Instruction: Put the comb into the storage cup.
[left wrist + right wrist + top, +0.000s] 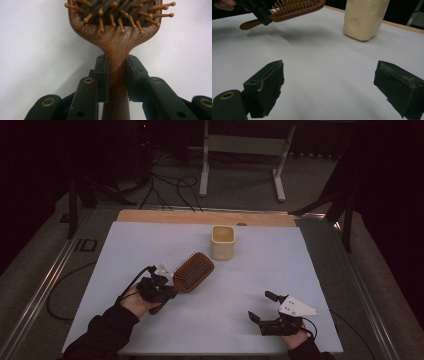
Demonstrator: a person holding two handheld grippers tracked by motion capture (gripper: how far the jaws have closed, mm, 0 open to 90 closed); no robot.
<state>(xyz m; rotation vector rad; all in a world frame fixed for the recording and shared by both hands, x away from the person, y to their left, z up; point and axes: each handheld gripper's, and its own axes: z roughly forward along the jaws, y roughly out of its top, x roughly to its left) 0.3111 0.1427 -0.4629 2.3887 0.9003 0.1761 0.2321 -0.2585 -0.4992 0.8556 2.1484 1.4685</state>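
The left gripper (pixel 167 287), at the lower left of the high view, has its jaws clamped on the neck of the wooden hairbrush (pixel 189 274), just below the paddle head; in the left gripper view the handle (pixel 117 82) runs straight up between the two black pads (pixel 102 77), which press on it from either side. The brush appears raised off the white table cover (pixel 150 250), since the right gripper view shows it at the upper left of the frame with a shadow beneath, bristles (pixel 292 6) upward. The cream cup (pixel 223 242) stands upright near the centre top of the cover, just up and right of the brush head and apart from it. The step in hand is judged to be carrying the brush toward the cup; to do it well the grip should stay firm on the narrow neck so the heavy head does not swing, and the handle end should be turned downward before it nears the rim. The left hand (pixel 132 301) lies low, forearm entering from the bottom left, gripper pointing up and right. The right gripper (pixel 261 306), at the lower right, hovers with jaws wide apart and nothing between them, aimed up and left.
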